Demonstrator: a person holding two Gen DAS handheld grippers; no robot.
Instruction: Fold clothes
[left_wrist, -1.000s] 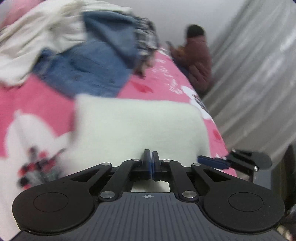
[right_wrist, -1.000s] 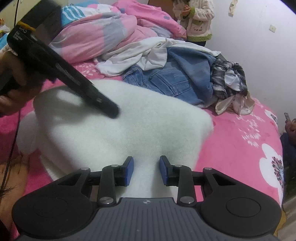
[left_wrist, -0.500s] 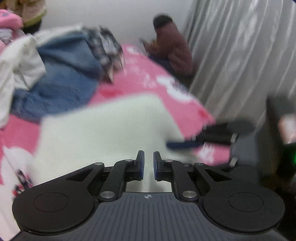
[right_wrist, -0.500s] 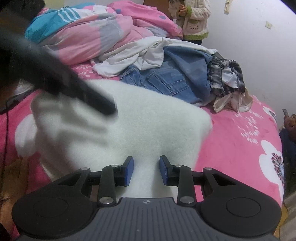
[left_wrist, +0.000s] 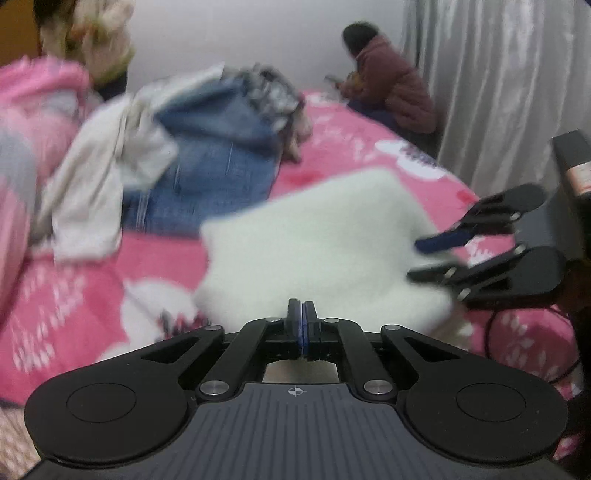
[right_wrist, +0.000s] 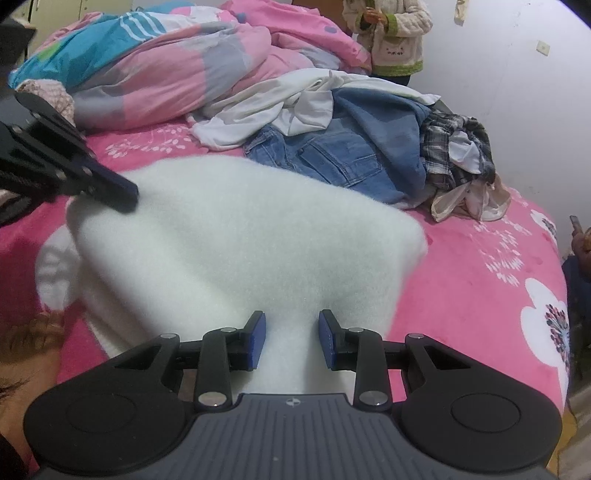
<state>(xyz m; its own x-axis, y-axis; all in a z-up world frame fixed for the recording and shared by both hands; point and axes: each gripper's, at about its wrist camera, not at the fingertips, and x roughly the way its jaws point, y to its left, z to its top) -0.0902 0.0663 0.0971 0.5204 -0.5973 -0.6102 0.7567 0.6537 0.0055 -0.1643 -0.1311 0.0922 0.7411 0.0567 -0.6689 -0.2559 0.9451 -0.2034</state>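
Left hand-held gripper (left_wrist: 302, 330): jaws together, blue pads touching, nothing visible between them; view is motion-blurred. Right hand-held gripper (right_wrist: 291, 339): jaws apart, white fleece garment (right_wrist: 236, 243) fills the gap between the pads; cannot tell if the pads press on it, fabric looks loose between them. The garment lies flat on the pink floral bedspread (right_wrist: 476, 266), directly ahead of the right hand-held gripper, with its near edge under and between the fingers. From the left wrist view the same garment sits just ahead of the closed tips and slightly to the right, and the right hand-held gripper comes in from the right edge, over the garment's right side. From the right wrist view the left hand-held gripper enters from the left, its tip at the garment's far-left corner; contact unclear. Beyond the garment: pile of unfolded clothes, with blue jeans (right_wrist: 332, 155) nearest, a white top (right_wrist: 280, 99) draped over them on the left, a plaid shirt (right_wrist: 450, 144) on the right end. Further back left: rumpled pink, grey and teal quilt (right_wrist: 147, 62). One person in a cream cardigan (right_wrist: 395, 33) stands at the far side of the bed. Another person in a maroon jacket (left_wrist: 391, 92) sits by the grey curtain (left_wrist: 498, 81).
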